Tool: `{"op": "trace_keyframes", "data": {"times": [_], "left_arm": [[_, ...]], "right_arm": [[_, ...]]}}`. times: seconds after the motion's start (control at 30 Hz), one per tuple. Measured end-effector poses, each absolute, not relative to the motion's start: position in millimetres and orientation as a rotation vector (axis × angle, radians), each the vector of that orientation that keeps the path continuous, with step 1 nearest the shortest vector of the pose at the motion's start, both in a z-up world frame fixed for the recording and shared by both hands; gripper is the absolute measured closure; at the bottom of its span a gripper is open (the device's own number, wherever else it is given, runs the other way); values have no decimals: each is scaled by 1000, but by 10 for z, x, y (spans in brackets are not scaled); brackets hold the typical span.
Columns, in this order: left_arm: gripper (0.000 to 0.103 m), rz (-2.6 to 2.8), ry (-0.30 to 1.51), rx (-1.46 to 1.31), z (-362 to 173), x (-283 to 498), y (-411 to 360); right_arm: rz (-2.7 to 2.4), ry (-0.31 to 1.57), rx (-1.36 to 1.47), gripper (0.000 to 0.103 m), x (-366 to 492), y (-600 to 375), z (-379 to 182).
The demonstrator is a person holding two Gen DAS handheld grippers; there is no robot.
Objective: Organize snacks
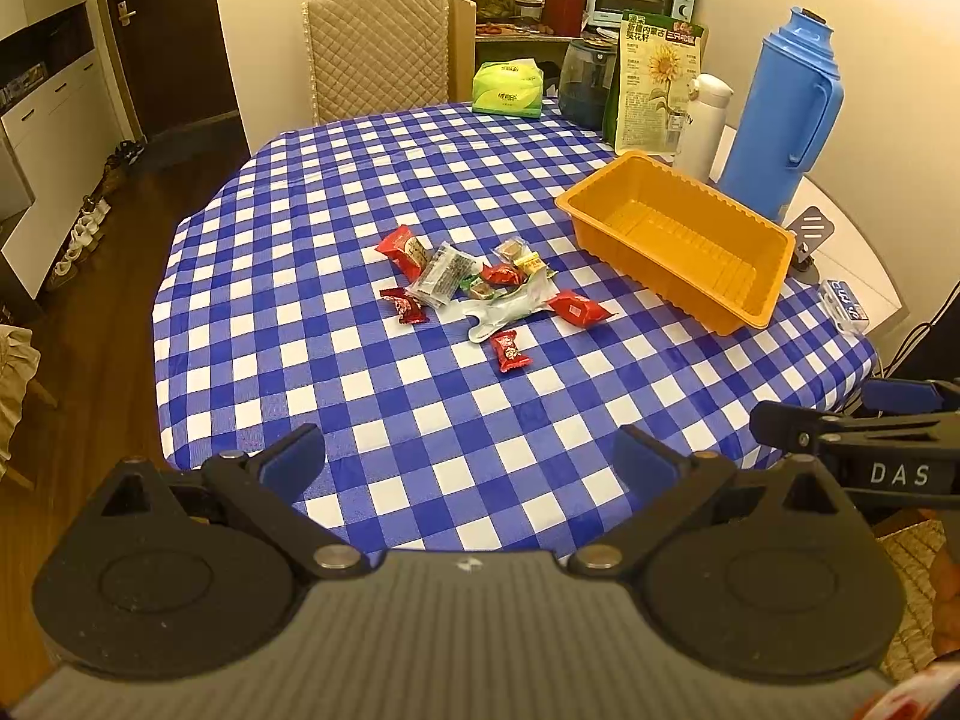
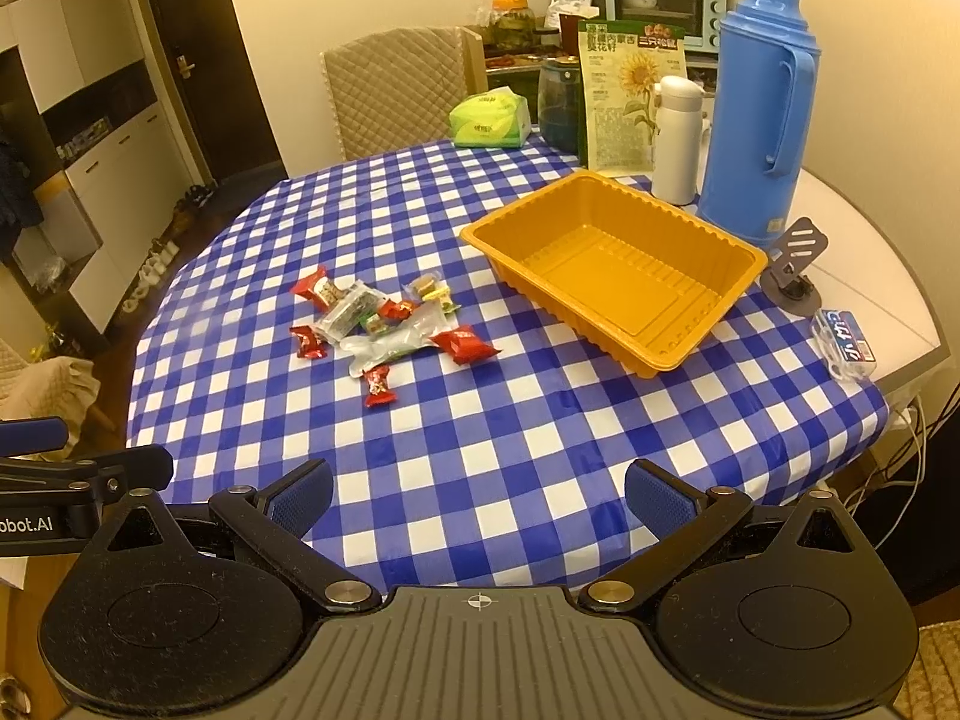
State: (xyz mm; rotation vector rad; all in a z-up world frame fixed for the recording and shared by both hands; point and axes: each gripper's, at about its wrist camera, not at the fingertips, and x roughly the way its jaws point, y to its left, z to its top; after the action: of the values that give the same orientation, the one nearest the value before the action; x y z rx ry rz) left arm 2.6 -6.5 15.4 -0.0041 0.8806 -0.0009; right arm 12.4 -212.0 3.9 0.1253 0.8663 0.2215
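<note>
Several small wrapped snacks (image 1: 480, 291) (image 2: 390, 327), mostly red with some clear and green wrappers, lie in a loose pile mid-table on the blue-and-white checked cloth. An empty orange plastic tray (image 1: 675, 237) (image 2: 612, 267) stands to their right. My left gripper (image 1: 471, 459) hovers open over the table's near edge, well short of the pile, nothing between its fingers. My right gripper (image 2: 477, 495) is likewise open and empty at the near edge. Each gripper shows at the side of the other's view: the right one (image 1: 852, 426), the left one (image 2: 90, 468).
A blue thermos (image 2: 759, 108), white flask (image 2: 678, 138), sunflower-seed bag (image 2: 624, 96), dark jar (image 2: 558, 105) and green tissue pack (image 2: 489, 120) line the far side. A phone stand (image 2: 792, 267) and small box (image 2: 843, 342) sit right. A quilted chair (image 1: 378, 51) stands behind.
</note>
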Motion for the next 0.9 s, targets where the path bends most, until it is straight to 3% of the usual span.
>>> {"op": "trace_keyframes", "data": {"times": [0.9], "left_arm": [[1,-3,879,-6,148,20,-60]], "right_arm": [[222,864,125,0,129,-2108,22]]}}
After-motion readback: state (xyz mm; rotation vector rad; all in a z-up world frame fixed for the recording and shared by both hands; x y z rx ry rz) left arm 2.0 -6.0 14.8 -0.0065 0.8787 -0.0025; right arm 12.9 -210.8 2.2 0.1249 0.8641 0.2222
